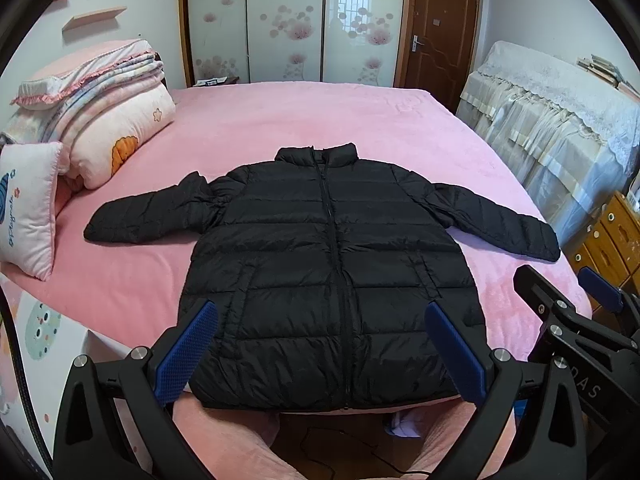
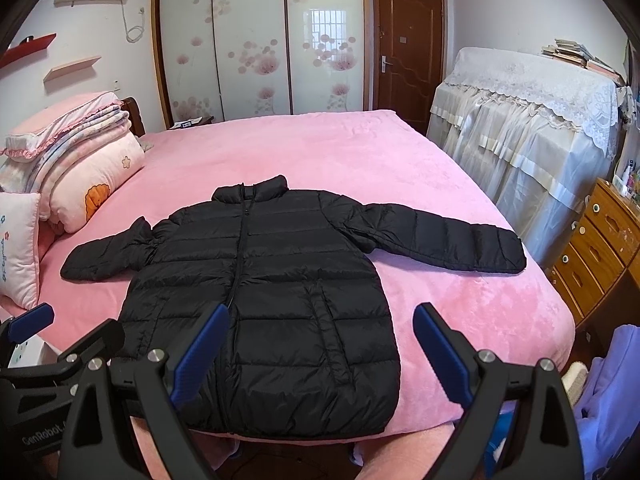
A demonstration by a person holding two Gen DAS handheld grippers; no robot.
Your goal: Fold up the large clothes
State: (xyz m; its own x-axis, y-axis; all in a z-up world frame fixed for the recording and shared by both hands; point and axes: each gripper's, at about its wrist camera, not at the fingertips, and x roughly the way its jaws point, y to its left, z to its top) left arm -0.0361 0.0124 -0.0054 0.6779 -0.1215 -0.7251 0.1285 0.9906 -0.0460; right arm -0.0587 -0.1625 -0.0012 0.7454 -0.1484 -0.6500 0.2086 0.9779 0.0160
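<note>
A black puffer jacket (image 1: 320,264) lies flat and zipped on the pink bed (image 1: 280,120), collar away from me, both sleeves spread out sideways. It also shows in the right wrist view (image 2: 272,300). My left gripper (image 1: 320,344) is open and empty, held above the jacket's hem near the bed's front edge. My right gripper (image 2: 320,352) is open and empty, above the hem's right part. The right gripper shows at the right edge of the left wrist view (image 1: 560,300); the left gripper shows at the left edge of the right wrist view (image 2: 68,332).
Folded quilts (image 1: 112,120) and a small pillow (image 1: 28,204) sit at the bed's left end. A lace-covered piece of furniture (image 2: 528,128) and a wooden drawer chest (image 2: 600,248) stand to the right. A purple garment (image 2: 612,408) lies at the near right. Wardrobe and door stand behind.
</note>
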